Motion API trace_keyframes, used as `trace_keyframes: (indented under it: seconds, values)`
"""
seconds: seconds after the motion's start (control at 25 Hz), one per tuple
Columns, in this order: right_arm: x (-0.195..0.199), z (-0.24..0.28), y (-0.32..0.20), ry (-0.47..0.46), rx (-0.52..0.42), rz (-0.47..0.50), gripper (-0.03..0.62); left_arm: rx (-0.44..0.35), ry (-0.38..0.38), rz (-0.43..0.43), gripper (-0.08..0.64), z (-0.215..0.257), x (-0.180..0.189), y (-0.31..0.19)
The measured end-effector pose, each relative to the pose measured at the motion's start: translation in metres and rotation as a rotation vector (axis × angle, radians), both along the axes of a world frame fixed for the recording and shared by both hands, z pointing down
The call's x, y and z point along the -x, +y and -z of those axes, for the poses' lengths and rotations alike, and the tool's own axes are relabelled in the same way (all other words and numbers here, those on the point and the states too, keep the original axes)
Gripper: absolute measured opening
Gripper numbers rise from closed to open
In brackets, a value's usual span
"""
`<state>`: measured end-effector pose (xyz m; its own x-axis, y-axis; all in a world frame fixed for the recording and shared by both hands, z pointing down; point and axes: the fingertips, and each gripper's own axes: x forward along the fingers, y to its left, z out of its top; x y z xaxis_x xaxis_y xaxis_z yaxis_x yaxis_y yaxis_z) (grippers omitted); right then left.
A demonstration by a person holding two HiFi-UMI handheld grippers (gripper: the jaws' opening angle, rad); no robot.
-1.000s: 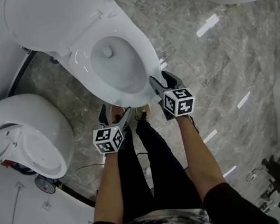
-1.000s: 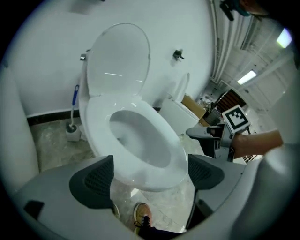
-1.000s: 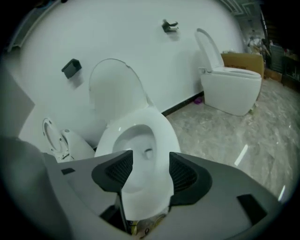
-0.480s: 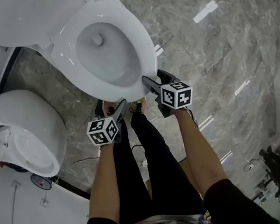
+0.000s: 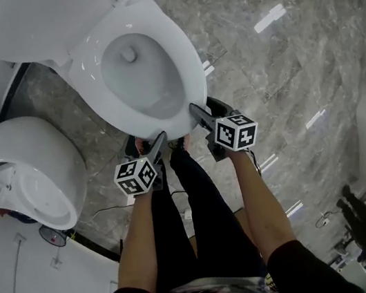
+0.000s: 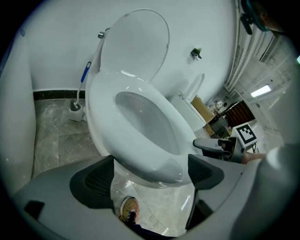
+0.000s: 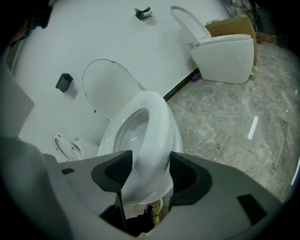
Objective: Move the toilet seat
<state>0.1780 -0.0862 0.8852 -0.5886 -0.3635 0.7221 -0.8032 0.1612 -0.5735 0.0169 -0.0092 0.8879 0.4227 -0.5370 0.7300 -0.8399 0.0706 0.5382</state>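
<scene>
– Now, where does the toilet seat [image 5: 189,71] lie?
– Flat on the bowl [image 5: 140,80], ring down. The lid [image 6: 133,47] stands raised against the white wall behind. The toilet stands on the grey marbled floor [image 5: 285,89], at the floor's wall edge, with a second toilet [image 5: 34,175] near it on one side.
– And the left gripper [image 6: 151,161]?
– At the seat's front edge. Its fingers [image 6: 93,180] stand wide apart, one to each side of the front curve, and neither pad is seen pressing on it. Below them, a shoe [image 6: 127,207] rests on the floor.
– The right gripper [image 7: 150,161]?
– At the seat's front-right rim, near the left gripper. Its fingers [image 7: 112,171] have just been closing with the rim between them. Both pads lie against the rim, one on the inner side toward the bowl opening, one on the outer side.
– Anything else by the wall?
– A toilet brush [image 6: 77,105] in its holder, on the floor beside the bowl. A third toilet [image 7: 220,47] stands farther along the same wall.
</scene>
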Motion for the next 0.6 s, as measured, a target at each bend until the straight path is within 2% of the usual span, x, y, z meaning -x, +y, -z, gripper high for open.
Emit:
trace_keyframes:
  seconds: [0.24, 0.6]
  values:
    - [0.003, 0.042, -0.004, -0.024, -0.048, 0.007, 0.25, -0.054, -0.004, -0.004, 0.508, 0.034, 0.003, -0.003]
    - [0.012, 0.101, -0.013, -0.087, -0.09, -0.02, 0.25, -0.123, 0.064, 0.092, 0.509, 0.088, 0.011, -0.013]
